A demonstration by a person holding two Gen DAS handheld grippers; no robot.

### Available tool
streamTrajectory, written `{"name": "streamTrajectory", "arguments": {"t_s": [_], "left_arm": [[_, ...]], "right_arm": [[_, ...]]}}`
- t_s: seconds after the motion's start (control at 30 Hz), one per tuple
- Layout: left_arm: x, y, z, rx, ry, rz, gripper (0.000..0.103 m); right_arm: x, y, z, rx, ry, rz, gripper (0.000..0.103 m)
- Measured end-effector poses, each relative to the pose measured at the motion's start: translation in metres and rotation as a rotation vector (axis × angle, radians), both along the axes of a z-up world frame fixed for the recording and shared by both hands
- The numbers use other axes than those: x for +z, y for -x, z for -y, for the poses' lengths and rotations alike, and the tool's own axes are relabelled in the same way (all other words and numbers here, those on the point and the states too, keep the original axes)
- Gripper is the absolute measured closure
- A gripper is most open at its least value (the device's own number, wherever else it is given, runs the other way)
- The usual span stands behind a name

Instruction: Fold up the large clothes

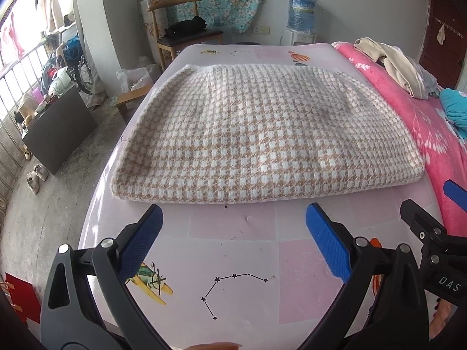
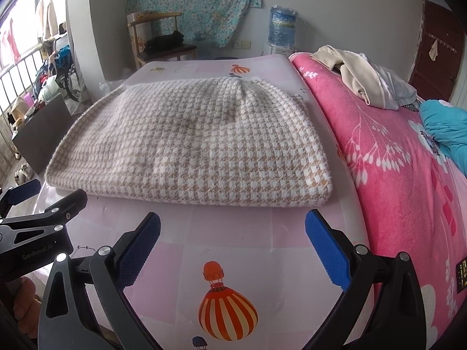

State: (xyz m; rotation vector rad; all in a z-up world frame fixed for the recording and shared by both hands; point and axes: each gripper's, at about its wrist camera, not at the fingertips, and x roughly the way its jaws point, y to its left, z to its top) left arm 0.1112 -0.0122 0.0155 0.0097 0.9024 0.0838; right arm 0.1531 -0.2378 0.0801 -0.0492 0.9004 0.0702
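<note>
A large beige-and-white houndstooth knit garment (image 1: 256,134) lies folded into a flat rectangle on the pink patterned mat (image 1: 233,262); it also shows in the right wrist view (image 2: 189,145). My left gripper (image 1: 233,218) is open and empty, hovering just in front of the garment's near edge. My right gripper (image 2: 233,227) is open and empty, in front of the garment's near right part. The right gripper shows at the right edge of the left wrist view (image 1: 432,218), and the left gripper at the left edge of the right wrist view (image 2: 43,204).
A pink floral blanket (image 2: 394,160) runs along the right of the mat, with a pile of beige and grey clothes (image 2: 364,78) and a teal cloth (image 2: 446,128) on it. A wooden chair (image 1: 184,29), a water dispenser (image 1: 300,14) and a dark cabinet (image 1: 58,128) stand beyond.
</note>
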Motion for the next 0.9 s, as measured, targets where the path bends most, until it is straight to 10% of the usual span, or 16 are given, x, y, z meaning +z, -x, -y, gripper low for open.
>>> {"name": "streamTrajectory", "arguments": {"t_s": [0.9], "left_arm": [[-0.0022,-0.0009,-0.0023,0.015,0.003,-0.009,0.008]], "right_arm": [[-0.0046,-0.0007,0.0001,-0.007,0.012,-0.019,0.006]]}}
